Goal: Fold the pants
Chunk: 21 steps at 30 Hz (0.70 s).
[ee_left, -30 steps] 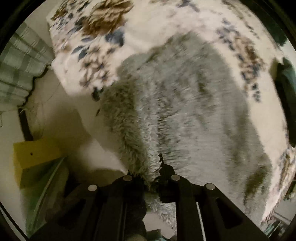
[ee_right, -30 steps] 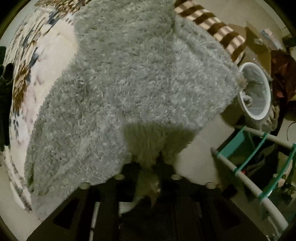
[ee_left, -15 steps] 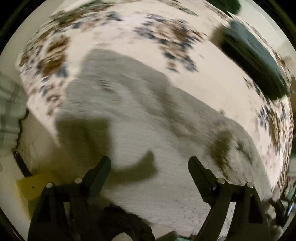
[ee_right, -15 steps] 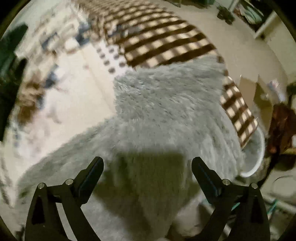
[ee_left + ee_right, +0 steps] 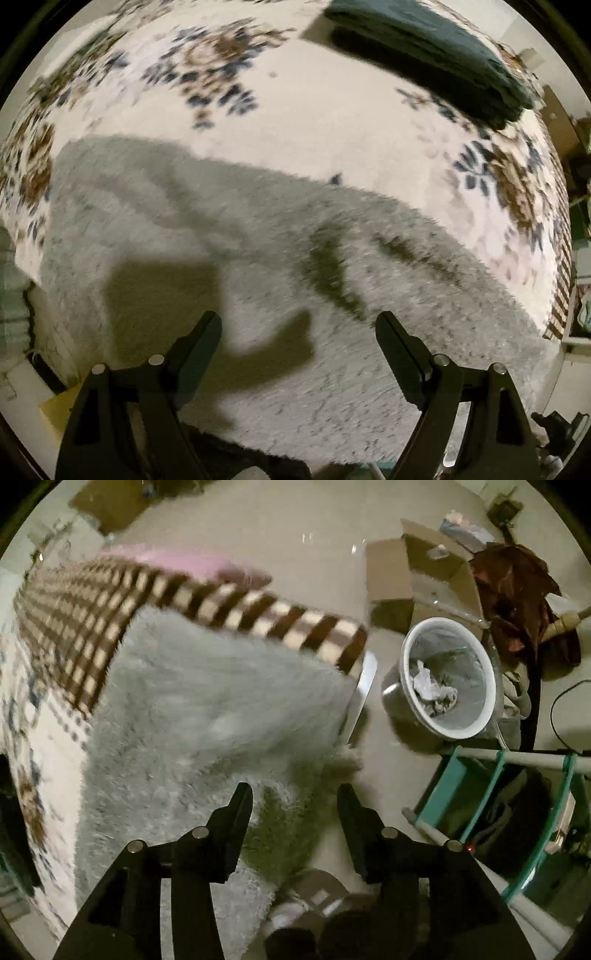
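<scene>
The grey fluffy pants (image 5: 258, 266) lie spread flat across the floral bedspread (image 5: 295, 118), near its front edge. My left gripper (image 5: 298, 325) is open and empty, held above the pants. In the right wrist view the same grey pants (image 5: 207, 716) reach the bed's edge, with a corner hanging over it. My right gripper (image 5: 295, 797) is open and empty, above that hanging corner.
A folded dark green garment (image 5: 436, 55) lies at the far right of the bed. A brown checked blanket (image 5: 110, 605) lies beyond the pants. Beside the bed stand a white waste bin (image 5: 447, 679), cardboard boxes (image 5: 417, 572) and a teal rack (image 5: 517, 797).
Both grippers were shut on the pants' edge a second ago. They have let go and opened, and both have pulled back above the pants, which now lie flat.
</scene>
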Each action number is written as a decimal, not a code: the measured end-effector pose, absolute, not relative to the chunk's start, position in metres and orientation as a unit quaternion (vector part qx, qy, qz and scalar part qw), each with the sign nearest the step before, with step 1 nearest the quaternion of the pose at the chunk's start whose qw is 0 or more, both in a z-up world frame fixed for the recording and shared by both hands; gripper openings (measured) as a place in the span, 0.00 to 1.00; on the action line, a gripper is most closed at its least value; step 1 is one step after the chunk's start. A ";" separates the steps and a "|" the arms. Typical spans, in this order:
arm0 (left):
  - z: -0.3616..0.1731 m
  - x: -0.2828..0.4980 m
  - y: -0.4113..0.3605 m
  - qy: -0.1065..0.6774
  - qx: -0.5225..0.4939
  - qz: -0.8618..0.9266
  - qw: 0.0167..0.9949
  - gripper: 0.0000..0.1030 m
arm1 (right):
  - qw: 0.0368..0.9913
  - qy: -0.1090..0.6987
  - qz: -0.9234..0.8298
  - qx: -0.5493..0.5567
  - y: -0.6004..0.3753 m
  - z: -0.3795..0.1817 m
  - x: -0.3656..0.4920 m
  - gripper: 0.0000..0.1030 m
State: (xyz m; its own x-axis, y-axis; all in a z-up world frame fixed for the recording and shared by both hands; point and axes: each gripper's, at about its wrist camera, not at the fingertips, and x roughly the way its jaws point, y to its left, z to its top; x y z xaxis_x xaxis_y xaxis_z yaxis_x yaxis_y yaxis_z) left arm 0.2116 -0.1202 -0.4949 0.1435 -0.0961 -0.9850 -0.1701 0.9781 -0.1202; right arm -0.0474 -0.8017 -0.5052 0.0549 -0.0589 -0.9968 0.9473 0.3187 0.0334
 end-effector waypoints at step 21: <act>-0.545 0.283 -0.142 0.666 -0.110 0.018 0.738 0.11 | 0.558 0.635 -0.213 0.491 -0.544 -0.567 0.133 0.06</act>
State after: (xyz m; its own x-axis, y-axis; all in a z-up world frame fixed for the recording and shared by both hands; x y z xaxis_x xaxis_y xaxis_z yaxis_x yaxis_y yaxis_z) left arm 0.2827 -0.1418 -0.5453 0.1125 -0.1200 -0.9864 -0.1734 0.9751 -0.1384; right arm 0.1332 -0.5438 -0.5666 0.1033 0.3859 -0.9167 0.8600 0.4284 0.2772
